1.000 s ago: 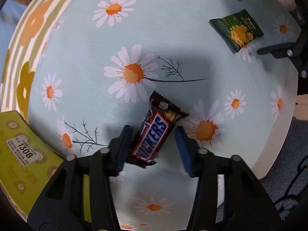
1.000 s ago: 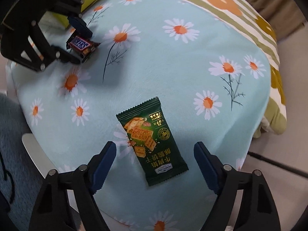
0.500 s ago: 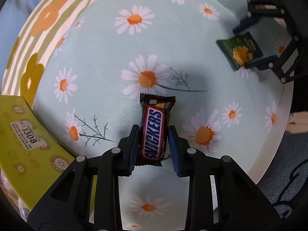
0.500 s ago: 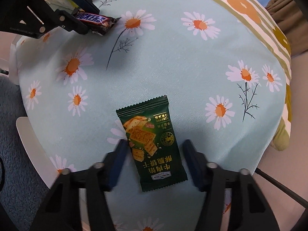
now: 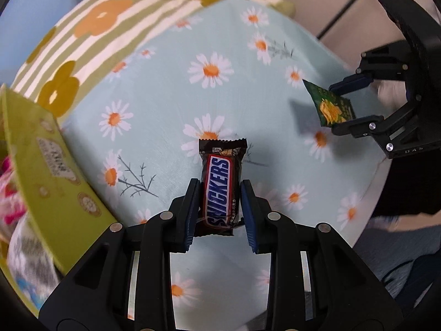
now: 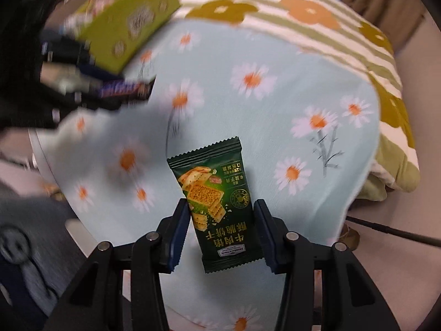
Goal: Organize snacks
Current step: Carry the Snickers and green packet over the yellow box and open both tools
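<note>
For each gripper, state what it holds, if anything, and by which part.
The left gripper holds the Snickers bar by the long sides of its lower half. The right gripper holds the green biscuit packet by its side edges, lower half.

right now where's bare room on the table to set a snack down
Free: the daisy tablecloth between the Snickers bar in the left gripper and the green cracker packet in the right gripper. Crowded: the edge by the yellow-green box.

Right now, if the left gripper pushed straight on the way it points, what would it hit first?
Probably the pale blue daisy-print tablecloth: the left gripper, shut on the brown Snickers bar, aims down at bare cloth. Depth is unclear.
</note>
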`<state>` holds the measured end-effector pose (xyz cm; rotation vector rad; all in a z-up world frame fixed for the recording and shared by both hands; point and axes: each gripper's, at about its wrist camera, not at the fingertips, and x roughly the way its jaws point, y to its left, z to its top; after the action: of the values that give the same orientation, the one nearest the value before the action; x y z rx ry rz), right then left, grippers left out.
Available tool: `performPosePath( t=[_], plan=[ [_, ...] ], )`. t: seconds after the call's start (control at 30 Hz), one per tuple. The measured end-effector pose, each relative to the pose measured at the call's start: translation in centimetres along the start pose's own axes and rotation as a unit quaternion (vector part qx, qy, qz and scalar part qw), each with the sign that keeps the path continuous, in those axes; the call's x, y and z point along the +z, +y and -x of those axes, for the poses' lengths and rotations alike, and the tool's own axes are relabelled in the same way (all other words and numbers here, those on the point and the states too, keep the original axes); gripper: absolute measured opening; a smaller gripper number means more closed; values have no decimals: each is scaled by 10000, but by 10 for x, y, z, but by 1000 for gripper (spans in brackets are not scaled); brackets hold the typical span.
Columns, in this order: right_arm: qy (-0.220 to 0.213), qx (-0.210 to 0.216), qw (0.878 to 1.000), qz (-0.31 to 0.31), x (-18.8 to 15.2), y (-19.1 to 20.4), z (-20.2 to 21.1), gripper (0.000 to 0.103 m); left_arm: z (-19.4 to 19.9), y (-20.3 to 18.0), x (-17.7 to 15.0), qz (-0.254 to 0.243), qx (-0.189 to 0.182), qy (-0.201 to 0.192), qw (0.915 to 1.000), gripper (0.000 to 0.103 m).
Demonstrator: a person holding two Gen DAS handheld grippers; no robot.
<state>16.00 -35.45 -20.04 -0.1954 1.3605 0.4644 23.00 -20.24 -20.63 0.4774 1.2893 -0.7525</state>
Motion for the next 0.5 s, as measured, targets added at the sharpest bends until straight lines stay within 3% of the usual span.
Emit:
performPosePath(
  t=[0.23,0.37,0.5],
  plan=[
    [-915,199,9954,-197,33,10,63,43,59,9,-14,789,-44,-772,9939,26],
    [-1263,396,9911,-104,60,28,83,43,99,28,-28,1397,16,-1238,9824,26],
    [-1482,629,9869,62,90,53,93,43,138,62,-49,2003,216,-1700,9646,26]
  ],
)
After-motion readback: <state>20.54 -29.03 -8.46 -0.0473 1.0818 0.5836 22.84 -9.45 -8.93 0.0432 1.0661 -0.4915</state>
